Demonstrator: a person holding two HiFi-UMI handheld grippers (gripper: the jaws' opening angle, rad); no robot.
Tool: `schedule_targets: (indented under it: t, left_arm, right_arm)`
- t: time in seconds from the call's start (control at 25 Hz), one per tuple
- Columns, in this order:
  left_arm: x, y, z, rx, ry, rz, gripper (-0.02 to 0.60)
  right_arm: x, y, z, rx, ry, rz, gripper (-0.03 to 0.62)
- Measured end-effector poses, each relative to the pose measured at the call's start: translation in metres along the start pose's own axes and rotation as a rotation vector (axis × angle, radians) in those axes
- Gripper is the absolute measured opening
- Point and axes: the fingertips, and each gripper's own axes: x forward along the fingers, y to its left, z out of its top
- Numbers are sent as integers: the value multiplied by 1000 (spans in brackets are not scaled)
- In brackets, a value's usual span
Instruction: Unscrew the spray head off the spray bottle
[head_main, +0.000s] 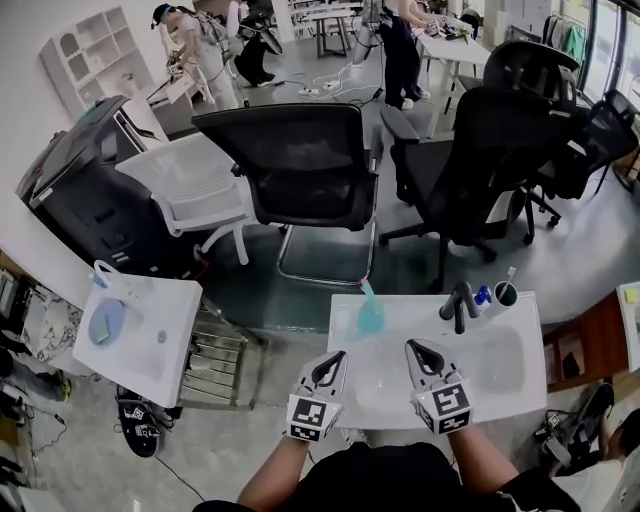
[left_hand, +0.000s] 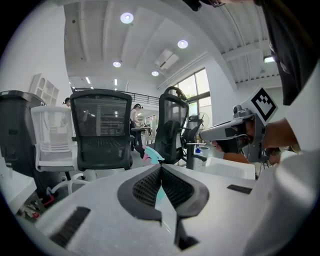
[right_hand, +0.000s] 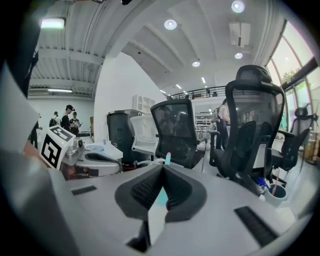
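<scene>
A teal spray bottle (head_main: 370, 314) with a pink-tipped spray head stands upright at the far edge of the white sink table (head_main: 520, 385). Both grippers hover over the basin on the near side of the bottle, neither touching it. My left gripper (head_main: 337, 359) is shut and empty, just left of the bottle. My right gripper (head_main: 416, 348) is shut and empty, just right of it. In the left gripper view the spray head (left_hand: 152, 154) shows just beyond the shut jaws of the left gripper (left_hand: 161, 168). In the right gripper view the bottle's top (right_hand: 167, 160) peeks over the right gripper (right_hand: 162, 168).
A black faucet (head_main: 458, 303) and a cup (head_main: 504, 293) holding a toothbrush stand at the table's far right. Black office chairs (head_main: 300, 165) and a white chair (head_main: 195, 190) crowd the floor behind. A second white sink unit (head_main: 140, 335) stands to the left.
</scene>
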Motion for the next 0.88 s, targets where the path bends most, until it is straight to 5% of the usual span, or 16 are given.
schedule_targets:
  t: [0.32,0.72,0.88]
  left_arm:
    - [30,0,-5,25,-17,-56,32]
    - [79,-8,-38,-28,57,68,361]
    - [102,-5,-56,-36,77,112,418]
  right_arm:
    - [13,-11,-16,1,31,-32,6]
    - [14,-43,-36,-9,70,49,6]
    - [20,-50,-49,-4,88,79,6]
